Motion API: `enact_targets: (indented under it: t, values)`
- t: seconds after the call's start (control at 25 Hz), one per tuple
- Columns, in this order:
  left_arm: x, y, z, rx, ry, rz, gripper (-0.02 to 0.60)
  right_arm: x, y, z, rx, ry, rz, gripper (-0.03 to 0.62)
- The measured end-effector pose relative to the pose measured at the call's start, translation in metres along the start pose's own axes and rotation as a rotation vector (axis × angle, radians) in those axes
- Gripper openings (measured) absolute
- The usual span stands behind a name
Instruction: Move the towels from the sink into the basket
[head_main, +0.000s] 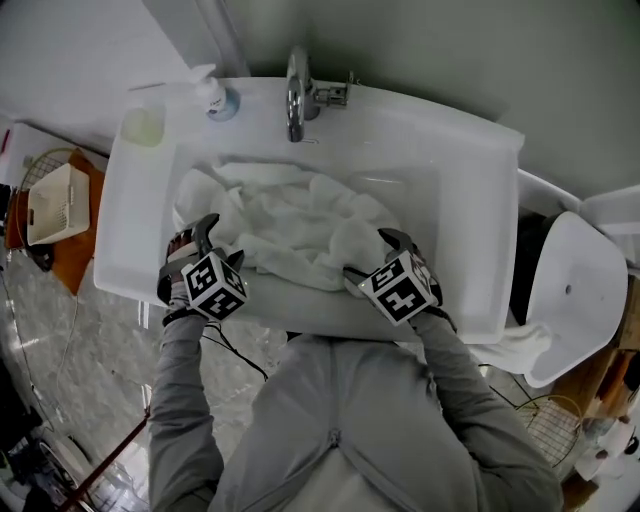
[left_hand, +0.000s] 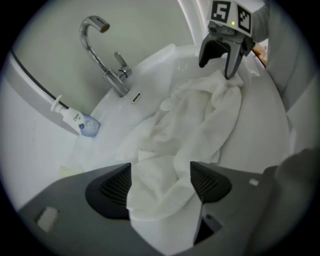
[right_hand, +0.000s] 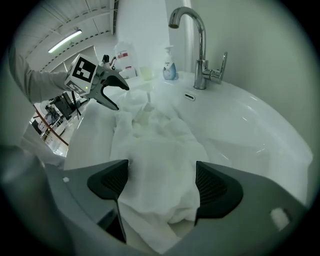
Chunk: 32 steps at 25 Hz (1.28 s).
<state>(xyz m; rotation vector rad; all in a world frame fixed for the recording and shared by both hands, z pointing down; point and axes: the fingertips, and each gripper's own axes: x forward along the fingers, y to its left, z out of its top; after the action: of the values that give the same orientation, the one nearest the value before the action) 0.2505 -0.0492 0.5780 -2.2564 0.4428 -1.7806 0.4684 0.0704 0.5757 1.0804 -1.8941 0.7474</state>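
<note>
A heap of white towels (head_main: 290, 225) lies in the white sink (head_main: 455, 190). Both grippers reach in from the near rim. My left gripper (head_main: 215, 243) stands at the heap's left end; in its own view its jaws (left_hand: 161, 182) are wide, with a fold of towel (left_hand: 195, 120) lying between them. My right gripper (head_main: 375, 255) stands at the heap's right end, jaws wide (right_hand: 161, 182), over a mound of towel (right_hand: 155, 145) with a small gap to the right pad. Each gripper appears in the other's view: the right gripper (left_hand: 216, 69), the left gripper (right_hand: 120, 97).
A chrome faucet (head_main: 296, 95) stands at the sink's back, a soap pump bottle (head_main: 215, 95) and a pale cup (head_main: 143, 125) to its left. A white slotted basket (head_main: 55, 205) sits on the floor at far left. A white toilet (head_main: 580, 290) is at the right.
</note>
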Motion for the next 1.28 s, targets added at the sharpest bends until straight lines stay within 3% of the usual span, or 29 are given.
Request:
enact_targets:
  t: [0.32,0.56,0.92,1.28]
  values:
    - [0.038,-0.027,-0.017,0.150,0.065,-0.215,0.400,0.024,0.001,-0.006,0.012,0.091,-0.012,0.407]
    - [0.062,-0.037,-0.022,0.206,0.082,-0.308,0.406,0.047,0.004,-0.012,0.016,0.166,-0.001,0.407]
    - [0.087,-0.045,-0.023,0.193,0.090,-0.417,0.405,0.073,0.002,-0.014,0.015,0.230,0.007,0.405]
    - [0.094,-0.047,-0.021,0.141,0.090,-0.456,0.386,0.075,0.003,-0.015,0.047,0.267,0.012,0.383]
